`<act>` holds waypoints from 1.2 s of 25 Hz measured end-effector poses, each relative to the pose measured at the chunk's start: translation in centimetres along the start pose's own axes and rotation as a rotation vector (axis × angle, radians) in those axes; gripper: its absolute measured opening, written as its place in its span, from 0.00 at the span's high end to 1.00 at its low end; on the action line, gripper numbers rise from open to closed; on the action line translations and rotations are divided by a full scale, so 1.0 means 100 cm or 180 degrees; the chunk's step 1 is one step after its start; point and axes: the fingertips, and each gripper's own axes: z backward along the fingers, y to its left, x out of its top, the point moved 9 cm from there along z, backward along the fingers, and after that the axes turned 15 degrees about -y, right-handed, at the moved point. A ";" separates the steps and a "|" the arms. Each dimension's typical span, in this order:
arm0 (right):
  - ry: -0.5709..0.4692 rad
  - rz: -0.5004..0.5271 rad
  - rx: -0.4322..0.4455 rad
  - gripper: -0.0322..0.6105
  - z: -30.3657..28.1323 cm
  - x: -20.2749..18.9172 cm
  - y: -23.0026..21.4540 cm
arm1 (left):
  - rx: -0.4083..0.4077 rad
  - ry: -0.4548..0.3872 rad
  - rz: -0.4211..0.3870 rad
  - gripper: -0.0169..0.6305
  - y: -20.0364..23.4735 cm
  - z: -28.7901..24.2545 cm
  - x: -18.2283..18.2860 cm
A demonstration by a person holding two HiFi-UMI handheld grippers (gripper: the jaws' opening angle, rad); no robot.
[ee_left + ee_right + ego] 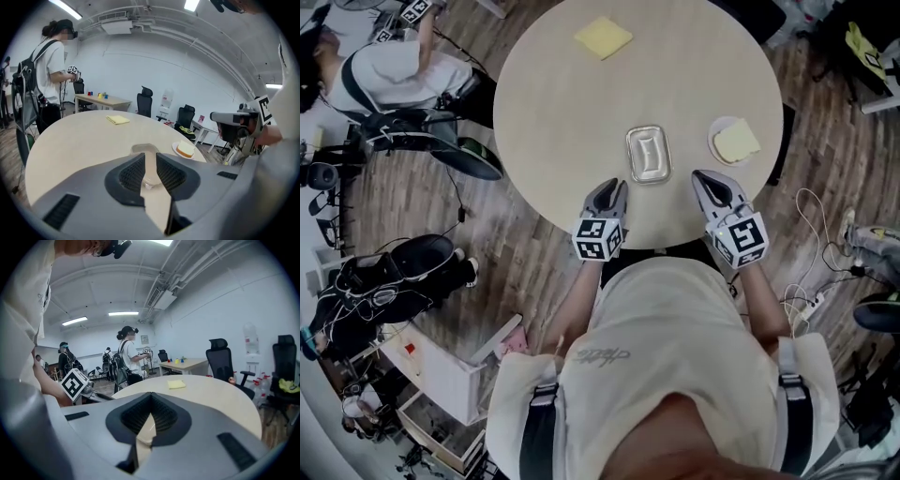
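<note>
I held both grippers low over the near edge of the round pale wooden table (562, 122). My left gripper (613, 186) had its jaws only a narrow slot apart, with nothing between them. It pointed at the small shiny rectangular metal tin (648, 154), which lay just beyond its tips and slightly to the right. My right gripper (705, 176) was clenched, its tips meeting on nothing. It was near the small white plate carrying a pale slice of bread (736, 142), at the table's right side. The flat yellow cloth (603, 37) lay well apart at the far side. I judged the tin to be the main risk. It looked light on a smooth top, and that slot seemed too narrow to take it, so a forward nudge from the left tips could have sent it skating or tipped it. The plate sat close to the right rim, and a sideways brush from my closed right gripper could have pushed it over the edge or slid the bread off.
</note>
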 end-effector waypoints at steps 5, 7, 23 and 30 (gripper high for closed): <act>0.0104 0.0012 -0.0014 0.94 -0.004 -0.010 0.006 | -0.0073 0.0260 0.0208 0.86 0.010 -0.004 -0.028; 0.0159 0.0005 -0.0029 0.94 -0.004 -0.015 0.006 | -0.0098 0.0315 0.0449 0.86 0.014 -0.006 -0.041; 0.0494 0.0256 -0.0080 0.94 0.000 -0.035 0.022 | -0.0203 0.0473 0.1702 0.86 0.037 -0.019 -0.100; 0.0557 0.0194 -0.0098 0.94 0.002 -0.040 0.018 | -0.0274 0.0518 0.1835 0.86 0.037 -0.027 -0.106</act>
